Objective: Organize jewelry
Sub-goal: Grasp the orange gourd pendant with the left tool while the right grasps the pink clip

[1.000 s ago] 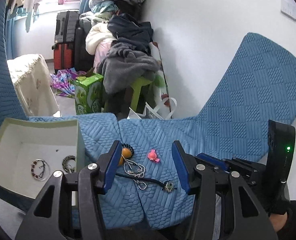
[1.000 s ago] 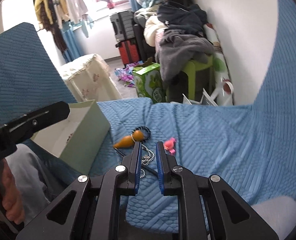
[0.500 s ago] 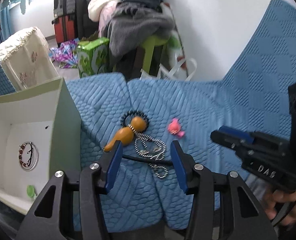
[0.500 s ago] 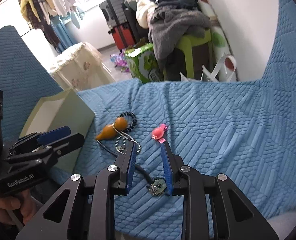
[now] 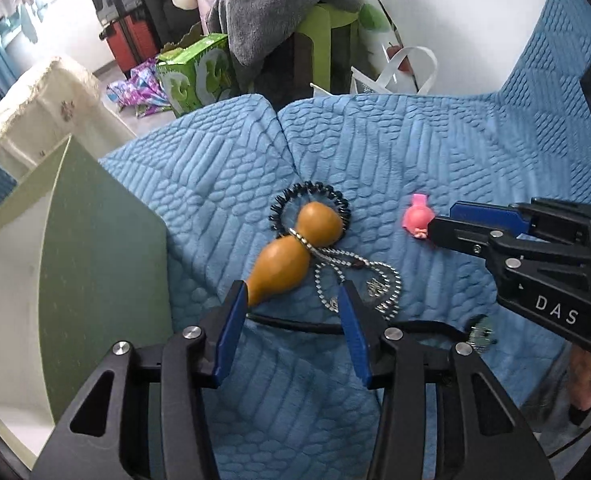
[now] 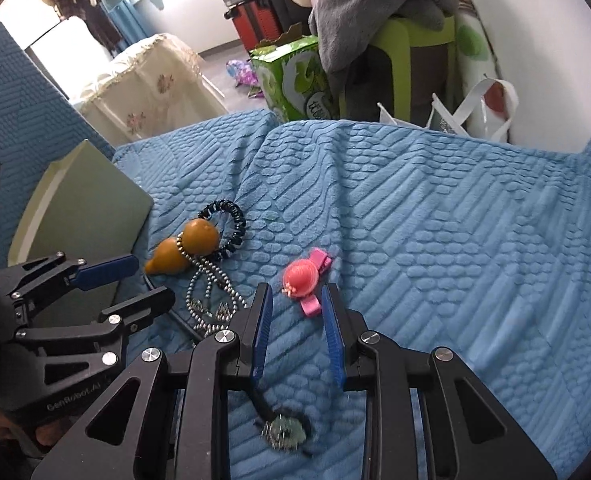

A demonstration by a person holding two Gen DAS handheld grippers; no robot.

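- Left gripper (image 5: 291, 300) angled down over the blue quilt (image 5: 415, 152), jaws apart and gripping nothing, the narrow end of the gourd pendant (image 5: 291, 256) and the ball chain (image 5: 359, 280) between its tips.
- Right gripper (image 6: 295, 300) also unclenched, empty, tips either side of the pink hair clip (image 6: 301, 278).
- Black cord (image 5: 295, 325) stretched across under the left jaws.
- Black coiled bracelet (image 5: 311, 196) ringed behind the gourd.
- Green box (image 5: 95, 260) parked at the quilt's left edge.

Jewelry (image 5: 335, 276) and box (image 5: 95, 248) on blue quilt (image 5: 435, 152)
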